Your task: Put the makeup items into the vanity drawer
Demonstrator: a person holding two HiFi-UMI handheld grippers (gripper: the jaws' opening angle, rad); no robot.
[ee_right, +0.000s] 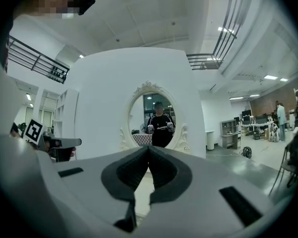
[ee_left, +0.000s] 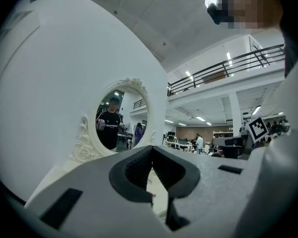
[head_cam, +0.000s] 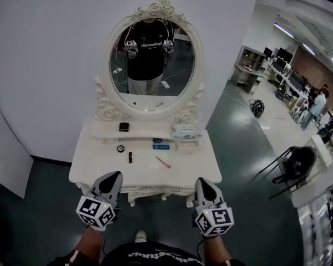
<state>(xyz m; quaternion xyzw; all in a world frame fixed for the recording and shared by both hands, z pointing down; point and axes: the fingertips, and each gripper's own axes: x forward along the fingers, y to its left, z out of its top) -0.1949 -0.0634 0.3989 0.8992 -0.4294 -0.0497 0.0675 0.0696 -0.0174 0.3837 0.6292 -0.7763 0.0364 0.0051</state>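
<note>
Left tool [head_cam: 115, 175]: jaws pressed together with nothing between them, held just short of the bench's front edge.
Right tool [head_cam: 203, 182]: jaws together too, empty, level with the left one.
Makeup items: all out on the bench [head_cam: 89, 170]. A dark square case [head_cam: 124, 127] sits on the raised back shelf. A round compact [head_cam: 120, 148], dark tube [head_cam: 130, 157], blue box [head_cam: 161, 145] and pink stick [head_cam: 163, 162] lie on the top.
Drawer [head_cam: 155, 192]: under the front edge and apparently closed, though it shows too small to be sure.
Progress: nothing stowed, so this looks like the very start.
Left to do: open the drawer, then carry each item in.
</note>
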